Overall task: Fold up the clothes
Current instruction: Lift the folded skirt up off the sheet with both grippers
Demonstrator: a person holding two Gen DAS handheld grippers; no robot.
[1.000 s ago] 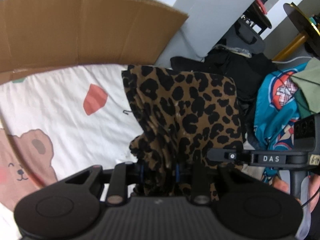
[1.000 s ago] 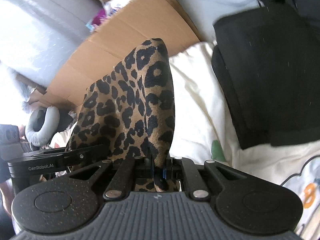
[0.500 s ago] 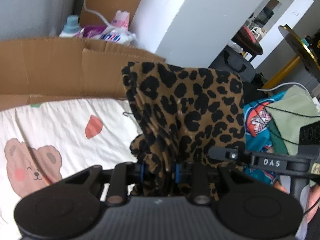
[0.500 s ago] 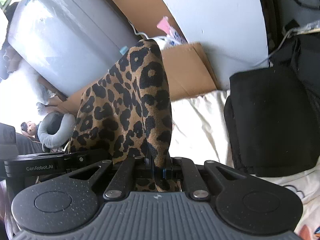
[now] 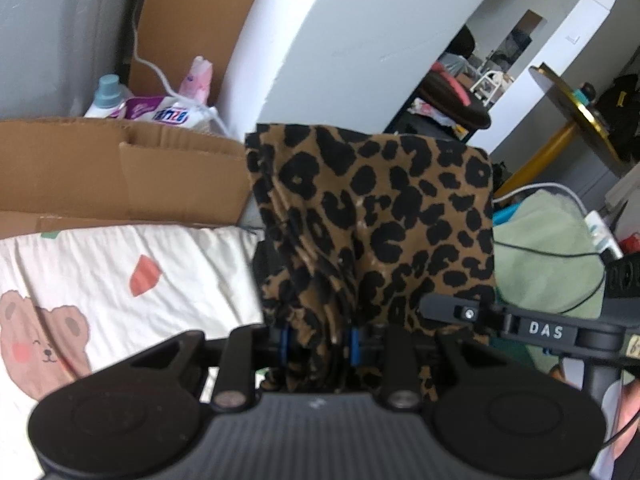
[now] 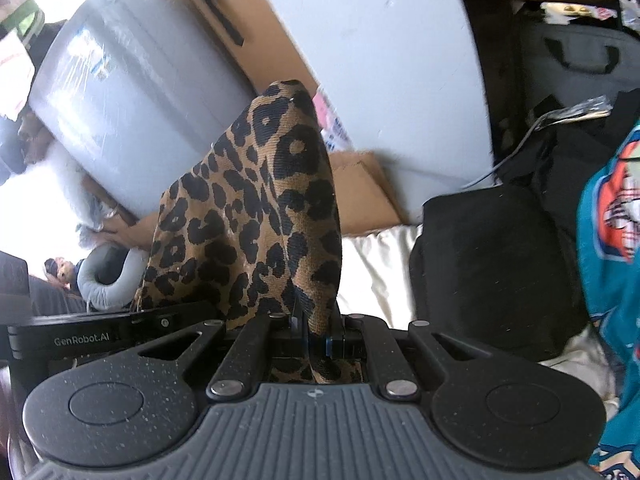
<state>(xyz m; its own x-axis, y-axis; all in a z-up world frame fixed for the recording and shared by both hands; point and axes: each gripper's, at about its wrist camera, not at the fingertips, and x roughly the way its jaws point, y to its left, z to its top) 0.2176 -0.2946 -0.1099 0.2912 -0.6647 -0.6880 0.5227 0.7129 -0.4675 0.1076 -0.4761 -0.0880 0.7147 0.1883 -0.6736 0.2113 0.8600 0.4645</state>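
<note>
A leopard-print garment hangs folded in the air, held by both grippers. My left gripper is shut on its bunched edge; the cloth drapes up and over in front of the camera. My right gripper is shut on another edge of the same garment, which rises in a peak before it. In the left wrist view the right gripper's body sits just to the right, close beside mine. In the right wrist view the left gripper's body shows at the left.
A white bear-print sheet covers the bed below. A cardboard box stands behind it. A folded black garment lies on the sheet. Teal and green clothes pile at the right. A white wall is behind.
Both grippers have lifted and tilted upward with the leopard garment; the bed has dropped lower in view and more wall and room shows. Both grips are unchanged.
</note>
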